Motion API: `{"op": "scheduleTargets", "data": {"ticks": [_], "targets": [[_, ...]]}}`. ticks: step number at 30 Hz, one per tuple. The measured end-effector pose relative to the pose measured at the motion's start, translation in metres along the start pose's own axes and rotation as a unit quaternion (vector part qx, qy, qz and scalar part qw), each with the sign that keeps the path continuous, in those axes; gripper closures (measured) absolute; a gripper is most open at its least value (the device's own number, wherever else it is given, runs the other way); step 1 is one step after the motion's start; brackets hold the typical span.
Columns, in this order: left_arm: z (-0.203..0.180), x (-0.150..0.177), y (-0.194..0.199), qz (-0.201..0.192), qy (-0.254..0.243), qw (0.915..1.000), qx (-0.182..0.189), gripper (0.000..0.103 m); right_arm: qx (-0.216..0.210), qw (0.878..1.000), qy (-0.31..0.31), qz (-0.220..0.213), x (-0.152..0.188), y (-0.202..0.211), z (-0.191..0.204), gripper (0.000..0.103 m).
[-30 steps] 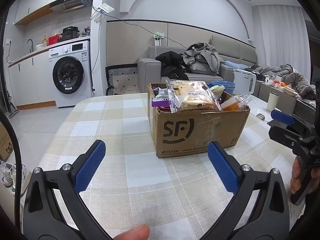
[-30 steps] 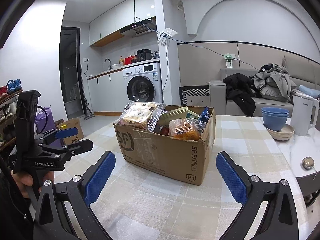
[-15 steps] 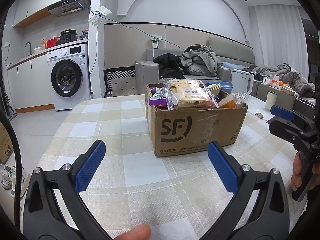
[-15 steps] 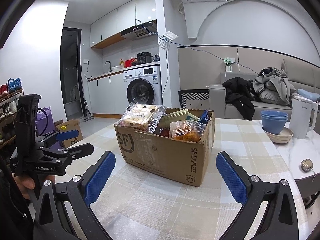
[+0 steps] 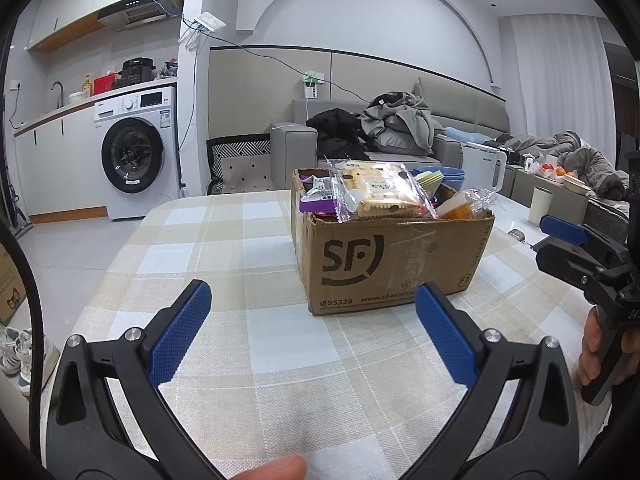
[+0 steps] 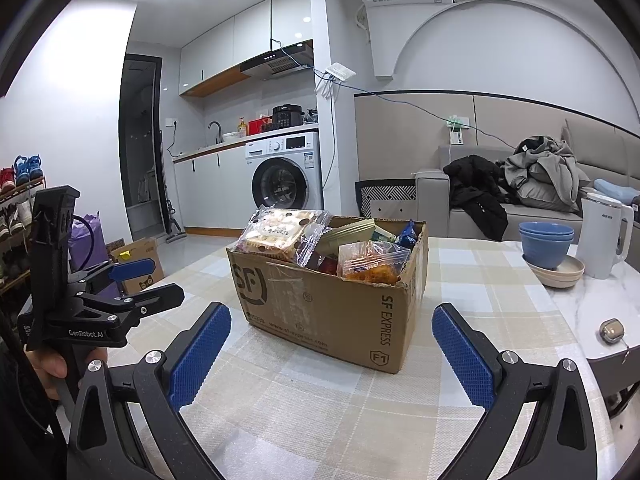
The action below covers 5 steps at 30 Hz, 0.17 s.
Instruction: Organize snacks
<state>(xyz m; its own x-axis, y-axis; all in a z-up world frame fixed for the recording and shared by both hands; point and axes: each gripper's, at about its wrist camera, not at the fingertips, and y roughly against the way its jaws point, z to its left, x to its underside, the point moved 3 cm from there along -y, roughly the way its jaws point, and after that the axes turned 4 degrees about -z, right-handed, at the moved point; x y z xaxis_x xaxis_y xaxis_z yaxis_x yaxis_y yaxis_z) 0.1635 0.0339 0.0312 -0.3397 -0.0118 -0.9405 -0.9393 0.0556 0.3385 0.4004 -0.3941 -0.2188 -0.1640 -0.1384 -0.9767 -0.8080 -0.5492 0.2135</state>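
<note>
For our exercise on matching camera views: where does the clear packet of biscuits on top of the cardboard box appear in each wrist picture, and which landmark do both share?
Left wrist view: the biscuit packet sits just right of centre, upper middle, atop the cardboard box.
Right wrist view: the packet lies left of centre, at the box's upper left corner.
Shared landmark: the washing machine, behind the box in both.

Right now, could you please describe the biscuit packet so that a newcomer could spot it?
On the checked table stands a cardboard box full of snacks. The biscuit packet rests on top at one corner: clear wrap, pale square biscuits, unlike the orange snack bag beside it.
</note>
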Motion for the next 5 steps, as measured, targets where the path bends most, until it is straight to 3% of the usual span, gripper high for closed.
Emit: {"op": "scheduleTargets", "data": {"ticks": [5], "targets": [[0.0015,0.002,0.0034,-0.001,0.006,1.0,-0.004,0.001,0.0,1.0,0.0,0.0,0.0002,0.0001,-0.0001,0.0]]}}
